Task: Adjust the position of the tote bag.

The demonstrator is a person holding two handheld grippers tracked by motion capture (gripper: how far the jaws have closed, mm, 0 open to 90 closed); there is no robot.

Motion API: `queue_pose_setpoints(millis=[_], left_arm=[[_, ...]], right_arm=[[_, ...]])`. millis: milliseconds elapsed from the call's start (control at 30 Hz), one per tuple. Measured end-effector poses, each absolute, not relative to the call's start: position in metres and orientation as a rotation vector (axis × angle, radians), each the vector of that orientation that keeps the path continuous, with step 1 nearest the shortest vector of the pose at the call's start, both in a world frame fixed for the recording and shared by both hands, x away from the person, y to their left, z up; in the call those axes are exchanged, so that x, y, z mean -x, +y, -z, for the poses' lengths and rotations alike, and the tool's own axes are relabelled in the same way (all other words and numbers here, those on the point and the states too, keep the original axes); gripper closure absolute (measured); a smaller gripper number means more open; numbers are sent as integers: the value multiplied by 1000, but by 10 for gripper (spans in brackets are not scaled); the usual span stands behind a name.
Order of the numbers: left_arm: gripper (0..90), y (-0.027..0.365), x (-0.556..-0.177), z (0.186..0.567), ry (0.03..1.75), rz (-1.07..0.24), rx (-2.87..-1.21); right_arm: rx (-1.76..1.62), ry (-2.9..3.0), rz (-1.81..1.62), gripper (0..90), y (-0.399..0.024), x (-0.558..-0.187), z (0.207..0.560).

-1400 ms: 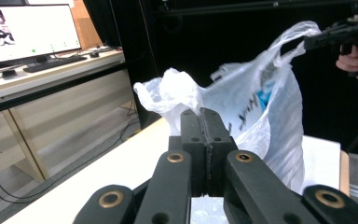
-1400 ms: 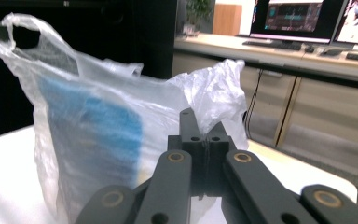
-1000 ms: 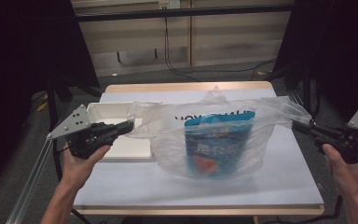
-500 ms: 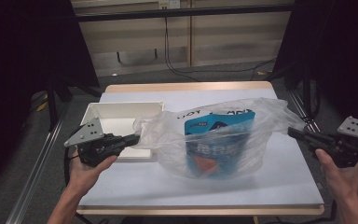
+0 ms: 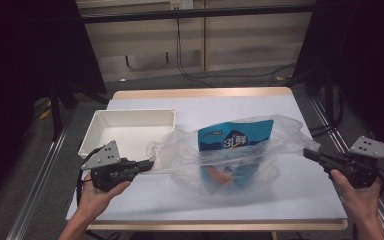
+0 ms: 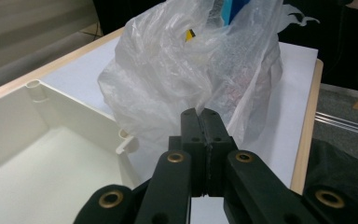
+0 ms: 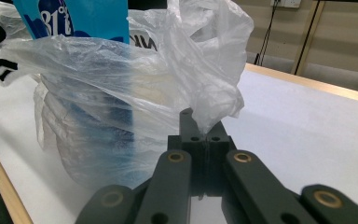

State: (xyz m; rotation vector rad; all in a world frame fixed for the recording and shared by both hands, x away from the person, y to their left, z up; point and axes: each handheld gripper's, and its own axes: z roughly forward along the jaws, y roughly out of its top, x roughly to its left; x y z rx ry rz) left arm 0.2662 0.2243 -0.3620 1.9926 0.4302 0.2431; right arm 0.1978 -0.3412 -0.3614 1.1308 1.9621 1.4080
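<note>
STATE: your left gripper [image 5: 147,164] and right gripper [image 5: 307,152] had fingers clamped on opposite edges of the plastic bag [image 5: 230,155] | LOCATION: mid-desk [image 5: 280,107], beside the white tray [image 5: 130,117] | HANDLING: film looked thin, limp, slippery, tear-prone; blue pouch [image 5: 235,140] weighted it; you gripped bunched rim.
</note>
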Motion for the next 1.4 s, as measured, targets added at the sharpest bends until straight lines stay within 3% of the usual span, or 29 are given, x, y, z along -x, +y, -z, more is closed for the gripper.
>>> queue_pose_setpoints(millis=[1400], left_arm=[[900,216,-231,439,455,-58,-2159]], right_arm=[[-1231,2135,-1310,900,-333,-192,425]])
